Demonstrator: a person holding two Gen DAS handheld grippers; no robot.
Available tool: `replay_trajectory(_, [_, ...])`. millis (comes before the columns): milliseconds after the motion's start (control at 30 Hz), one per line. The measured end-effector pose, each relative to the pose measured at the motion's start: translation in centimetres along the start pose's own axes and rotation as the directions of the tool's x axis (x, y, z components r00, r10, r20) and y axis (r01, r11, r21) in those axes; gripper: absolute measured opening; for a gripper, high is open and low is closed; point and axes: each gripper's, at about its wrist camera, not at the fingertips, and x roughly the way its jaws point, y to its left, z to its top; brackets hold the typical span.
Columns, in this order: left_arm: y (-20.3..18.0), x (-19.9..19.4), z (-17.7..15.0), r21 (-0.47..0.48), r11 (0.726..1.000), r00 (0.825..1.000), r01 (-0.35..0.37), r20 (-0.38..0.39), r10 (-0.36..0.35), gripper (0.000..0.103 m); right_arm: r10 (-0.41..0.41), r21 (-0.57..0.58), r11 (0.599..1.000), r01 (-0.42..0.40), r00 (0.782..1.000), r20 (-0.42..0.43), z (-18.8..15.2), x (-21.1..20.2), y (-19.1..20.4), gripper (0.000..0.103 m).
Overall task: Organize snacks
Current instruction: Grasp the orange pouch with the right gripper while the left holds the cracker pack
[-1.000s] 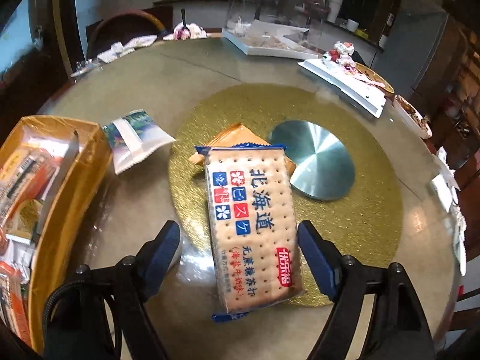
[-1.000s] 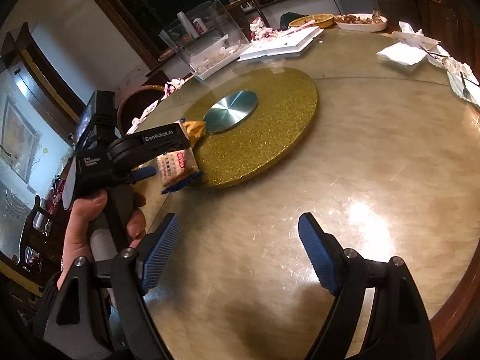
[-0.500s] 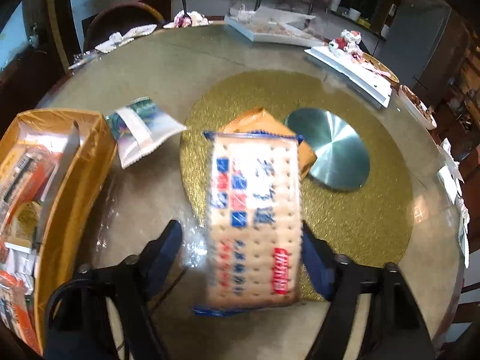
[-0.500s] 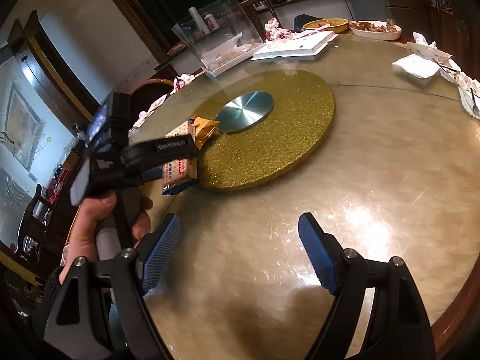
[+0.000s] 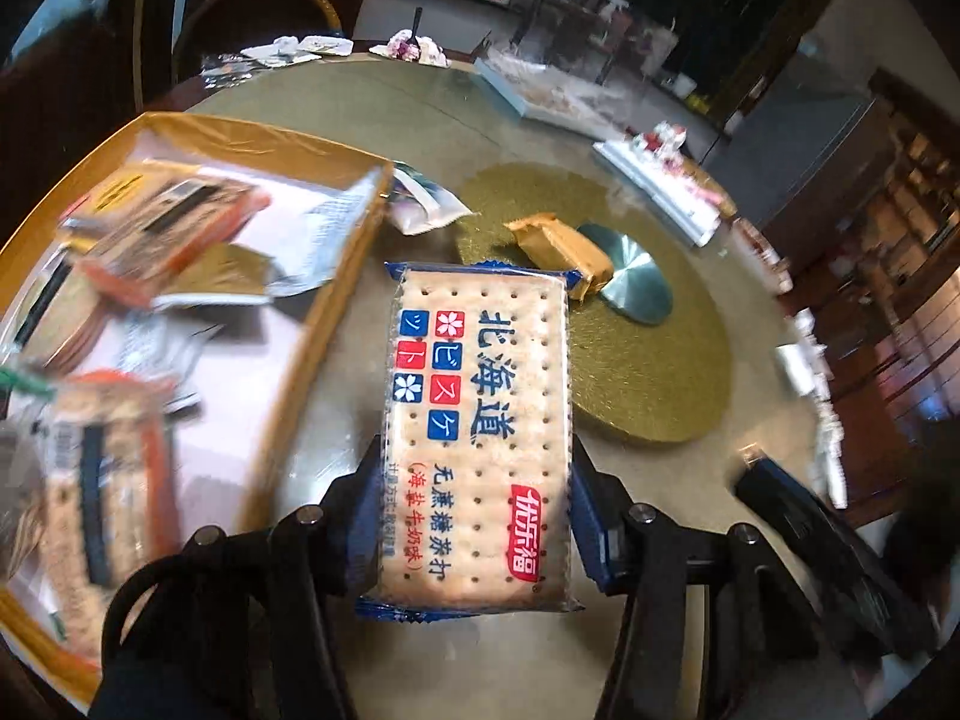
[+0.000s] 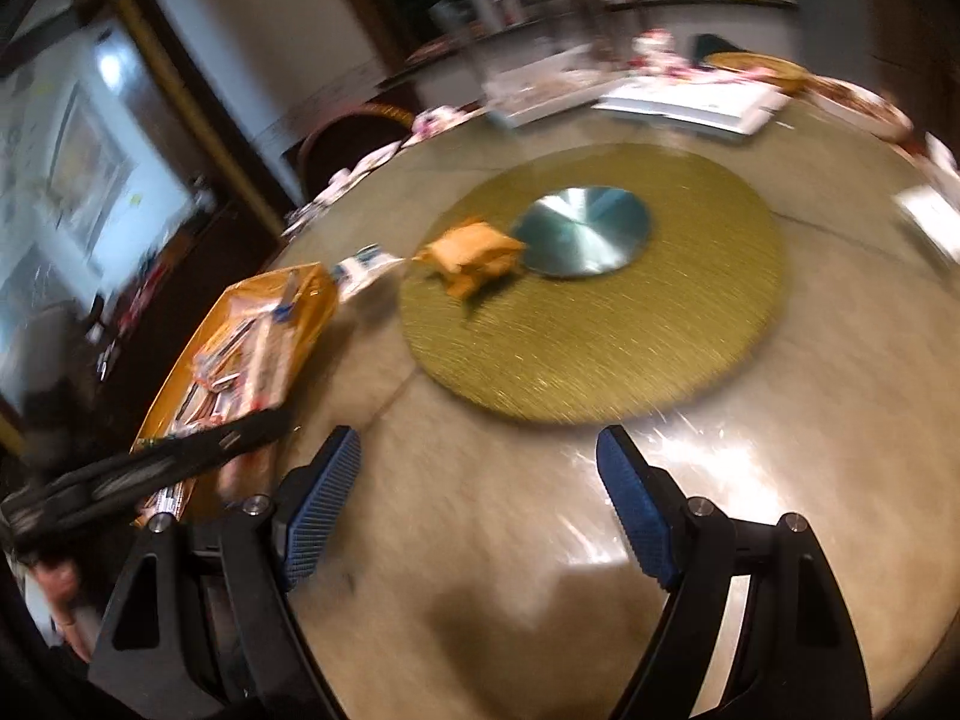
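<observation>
My left gripper is shut on a cracker pack with blue and red print and holds it above the table, just right of the orange snack box. The box holds several snack packs and also shows in the right wrist view. An orange pack lies on the gold turntable; it also shows in the right wrist view. A white and green pack lies by the box's far corner. My right gripper is open and empty above the table's front.
A round metal disc sits at the centre of the turntable. White trays and a clear cover stand at the table's far side. Napkins lie at the right edge. A chair stands behind the table.
My left gripper closed on the cracker pack, lifted it off the turntable and moved it left toward the orange box. My right gripper swung left; its view is blurred.
</observation>
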Motion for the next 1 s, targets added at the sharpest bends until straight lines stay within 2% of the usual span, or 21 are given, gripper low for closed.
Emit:
replay_trajectory(33, [0.7, -1.0, -0.1, -0.015, 0.999, 1.0, 0.03, 0.003, -0.03, 0.054, 0.002, -0.027, 1.0, -0.002, 1.0, -0.007, 0.8, 0.7, 0.5, 0.081])
replay_trajectory(133, [1.7, -3.1, 0.0, -0.015, 0.998, 0.998, 0.054, 0.044, -0.053, 0.054, 0.016, -0.079, 0.997, -0.017, 1.0, -0.017, 3.7, 3.1, 1.6, 0.081])
replay_trajectory(300, [3.1, -5.0, 0.3, -0.012, 0.995, 0.993, 0.102, 0.061, -0.101, 0.054, 0.041, -0.092, 0.995, -0.048, 0.996, -0.08, 8.5, 8.6, 2.0, 0.081])
replay_trajectory(500, [4.4, -5.7, 0.7, -0.009, 0.993, 0.991, 0.122, 0.061, -0.121, 0.054, -0.048, -0.155, 0.988, 0.024, 0.987, -0.155, 11.8, 14.3, 2.3, 0.081])
replay_trajectory(600, [5.2, -6.2, 0.6, -0.018, 0.992, 0.99, 0.124, 0.069, -0.123, 0.054, -0.067, -0.156, 0.987, 0.036, 0.978, -0.197, 11.7, 16.3, 1.9, 0.079])
replay_trajectory(667, [5.7, -6.5, 0.3, -0.025, 0.992, 0.989, 0.126, 0.078, -0.123, 0.054, -0.105, -0.175, 0.982, 0.072, 0.978, -0.182, 11.0, 16.3, 2.3, 0.058])
replay_trajectory(733, [6.1, -6.4, 0.3, -0.032, 0.992, 0.99, 0.12, 0.075, -0.117, 0.054, -0.112, -0.169, 0.982, 0.082, 0.977, -0.181, 10.4, 16.2, 2.6, 0.049])
replay_trajectory(1000, [5.9, -7.0, -0.7, -0.008, 0.993, 0.991, 0.118, 0.068, -0.117, 0.054, -0.146, -0.047, 0.989, 0.14, 0.974, -0.174, 6.3, 12.9, 3.6, 0.047])
